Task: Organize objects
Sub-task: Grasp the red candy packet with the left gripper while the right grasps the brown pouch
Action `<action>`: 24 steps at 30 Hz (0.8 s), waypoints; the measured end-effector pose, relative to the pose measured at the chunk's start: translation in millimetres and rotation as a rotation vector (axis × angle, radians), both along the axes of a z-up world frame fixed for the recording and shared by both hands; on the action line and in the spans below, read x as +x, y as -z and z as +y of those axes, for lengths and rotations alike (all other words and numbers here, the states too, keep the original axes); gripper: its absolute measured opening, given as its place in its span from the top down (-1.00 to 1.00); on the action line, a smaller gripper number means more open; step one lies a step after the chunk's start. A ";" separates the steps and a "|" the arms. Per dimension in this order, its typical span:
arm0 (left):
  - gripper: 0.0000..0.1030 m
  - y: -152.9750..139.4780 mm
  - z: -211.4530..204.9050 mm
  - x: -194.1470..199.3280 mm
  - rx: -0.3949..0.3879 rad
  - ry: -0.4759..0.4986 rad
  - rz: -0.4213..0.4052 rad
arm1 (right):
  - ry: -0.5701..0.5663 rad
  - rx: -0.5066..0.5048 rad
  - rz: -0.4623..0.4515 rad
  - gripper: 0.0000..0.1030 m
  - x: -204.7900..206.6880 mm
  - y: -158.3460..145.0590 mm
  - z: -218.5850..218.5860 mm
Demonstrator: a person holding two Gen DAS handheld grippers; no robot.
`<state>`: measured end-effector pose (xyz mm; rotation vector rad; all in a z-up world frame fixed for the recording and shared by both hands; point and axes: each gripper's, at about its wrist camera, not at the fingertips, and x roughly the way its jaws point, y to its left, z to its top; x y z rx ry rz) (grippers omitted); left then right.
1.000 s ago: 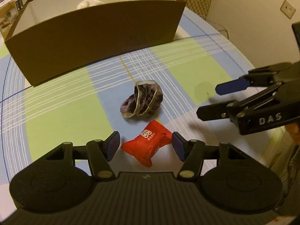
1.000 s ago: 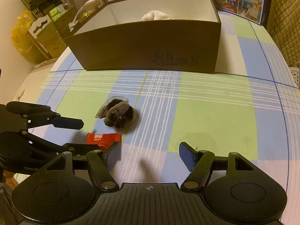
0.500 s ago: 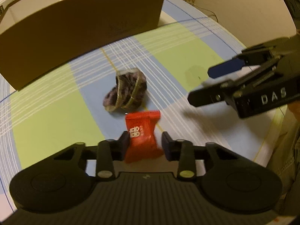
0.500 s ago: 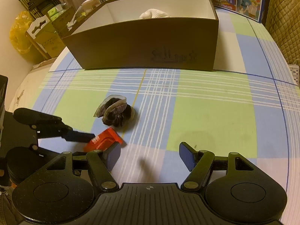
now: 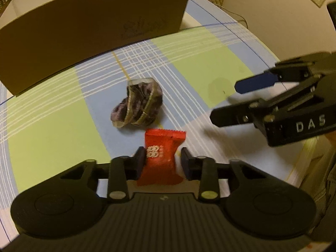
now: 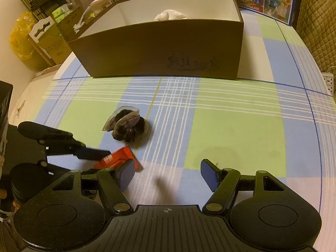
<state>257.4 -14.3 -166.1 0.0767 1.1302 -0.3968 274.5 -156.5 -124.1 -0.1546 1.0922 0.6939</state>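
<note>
The red snack packet [image 5: 160, 160] is being gripped between the nearly closed jaws of the left gripper [image 5: 162, 160], at the near edge of the bench [image 6: 237, 134]. The right gripper [image 6: 166, 173] is being held just beside it, jaws wide apart with nothing between them. Just beyond the packet, a crumpled dark wrapper [image 6: 127, 126] is lying on the checked cloth. Farther back, an open brown box [image 6: 168, 48] is standing on the bench; a white object [image 6: 171, 14] is being contained in it, against the far wall.
</note>
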 end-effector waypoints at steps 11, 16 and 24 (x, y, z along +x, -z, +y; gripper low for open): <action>0.58 -8.5 2.5 -9.6 0.037 0.024 -0.025 | 0.005 0.009 -0.006 -0.30 1.3 0.4 -1.0; 0.58 -25.6 20.1 -23.3 0.023 -0.023 -0.057 | 0.003 0.079 -0.020 -0.30 4.0 -3.5 0.3; 0.58 -42.9 67.8 -14.8 0.018 -0.224 -0.108 | -0.021 0.180 -0.019 -0.29 12.9 -4.6 25.3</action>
